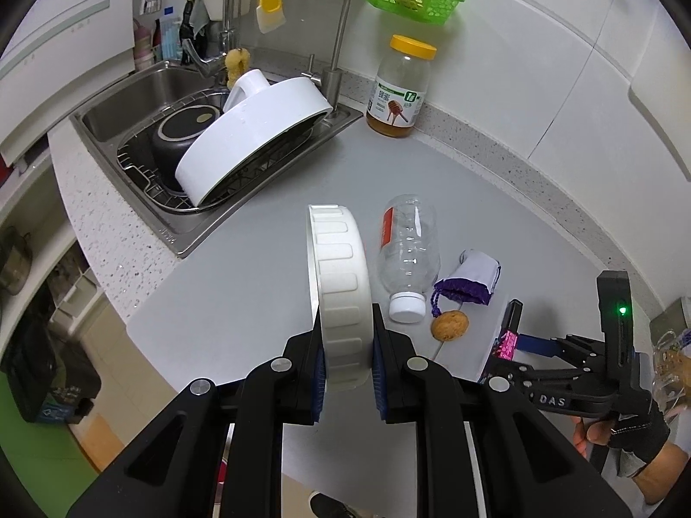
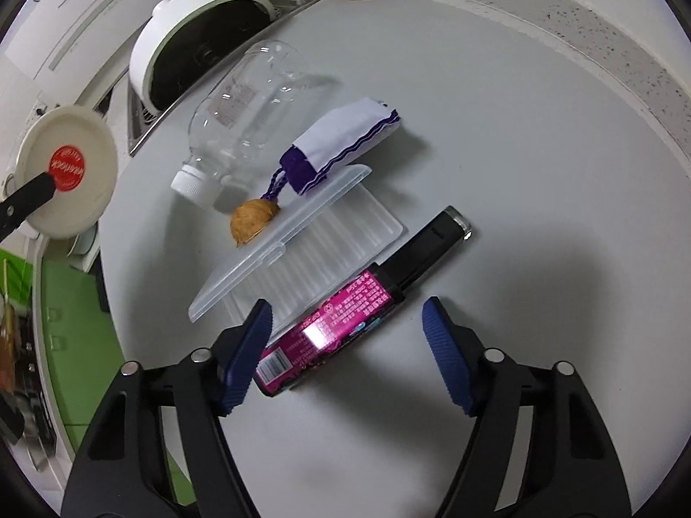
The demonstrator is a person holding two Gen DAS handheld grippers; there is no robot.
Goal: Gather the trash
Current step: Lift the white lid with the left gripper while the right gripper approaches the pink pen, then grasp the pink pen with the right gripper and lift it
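Left gripper [image 1: 345, 356] clamped on ribbed white plastic lid [image 1: 339, 298]; right gripper [image 2: 347, 345] fingers apart over pink-labelled black tube [image 2: 345, 306]: I judge it light, rigid, slick; grip across label

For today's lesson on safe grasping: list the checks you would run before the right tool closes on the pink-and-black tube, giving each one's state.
1. Right tool open: ok.
2. Pink-and-black tube between its fingers: ok, though nearer the left finger.
3. Tube free of the clear plastic case: cannot tell; they look touching.
4. Left tool holding the white lid firmly: ok.
5. Walnut and empty bottle outside the closing path: ok.
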